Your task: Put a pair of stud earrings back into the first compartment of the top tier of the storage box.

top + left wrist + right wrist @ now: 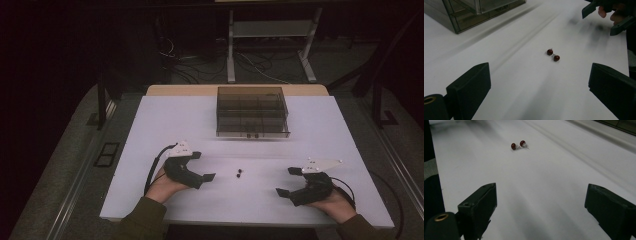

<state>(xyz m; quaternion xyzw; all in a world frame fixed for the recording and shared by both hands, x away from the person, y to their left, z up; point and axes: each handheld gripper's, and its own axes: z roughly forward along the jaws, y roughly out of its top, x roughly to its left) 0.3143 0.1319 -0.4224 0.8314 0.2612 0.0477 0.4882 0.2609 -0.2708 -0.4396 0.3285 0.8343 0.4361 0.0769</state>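
White board covers the table [160, 125], the largest thing in the high view, with a strip of bare wood showing along its far edge at twelve o'clock. Next in size is the smoky, see-through organiser box [252, 111], which sits toward twelve o'clock on the board, slightly to the one o'clock side of centre; its inside is split into several compartments, and in the left gripper view a corner of it [471, 12] appears at about eleven o'clock. The left gripper [204, 166] rests at roughly eight o'clock on the table, held in the person's left hand [162, 186], its jaws spread wide with nothing between them; in its own view the two black jaws stand far apart at the lower corners over bare white surface. The right gripper [287, 181] lies at about four o'clock, held in the right hand [336, 205], its jaws likewise spread wide and gripping nothing; in the left gripper view it [606, 19] shows at one o'clock. Smallest of all are the two dark red beads [240, 173], lying touching or nearly so on the board between the two grippers, around six o'clock from the box and well apart from it; they [553, 55] show near the centre in the left gripper view and [518, 145] at eleven o'clock in the right gripper view, ahead of both sets of jaws.
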